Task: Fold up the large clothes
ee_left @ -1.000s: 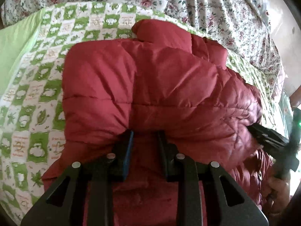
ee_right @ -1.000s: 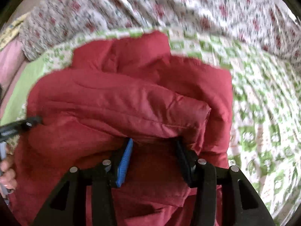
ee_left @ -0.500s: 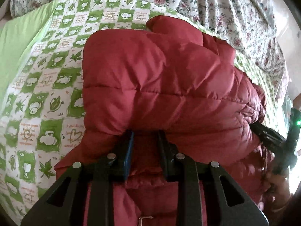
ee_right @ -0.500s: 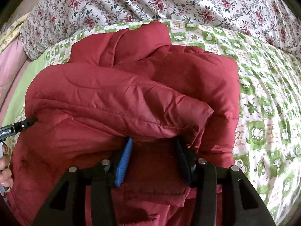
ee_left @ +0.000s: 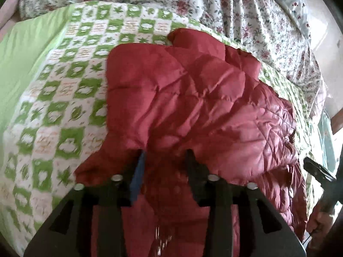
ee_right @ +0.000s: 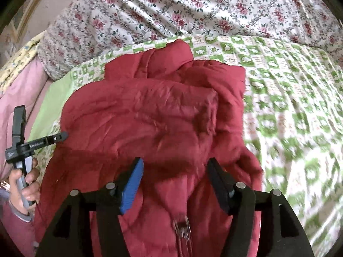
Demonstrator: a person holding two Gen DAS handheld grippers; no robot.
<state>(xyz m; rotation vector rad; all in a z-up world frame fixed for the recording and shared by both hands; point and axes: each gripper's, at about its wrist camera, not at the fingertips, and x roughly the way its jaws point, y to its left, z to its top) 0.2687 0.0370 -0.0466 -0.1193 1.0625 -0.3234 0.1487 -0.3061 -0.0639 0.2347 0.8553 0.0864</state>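
Both hand-held grippers, left [ee_left: 164, 165] and right [ee_right: 174, 173], are seen opening, pads clear of the red padded jacket [ee_right: 150, 117]. Jacket is laid folded over on the green-checked bedspread [ee_right: 289, 98]; further folding and tidying are judged outstanding.

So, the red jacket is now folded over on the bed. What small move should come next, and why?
Probably draw both grippers back clear of the jacket. The left gripper and right gripper are opening, their pads no longer pinch the cloth, and the folded layer already lies on the green checked quilt.
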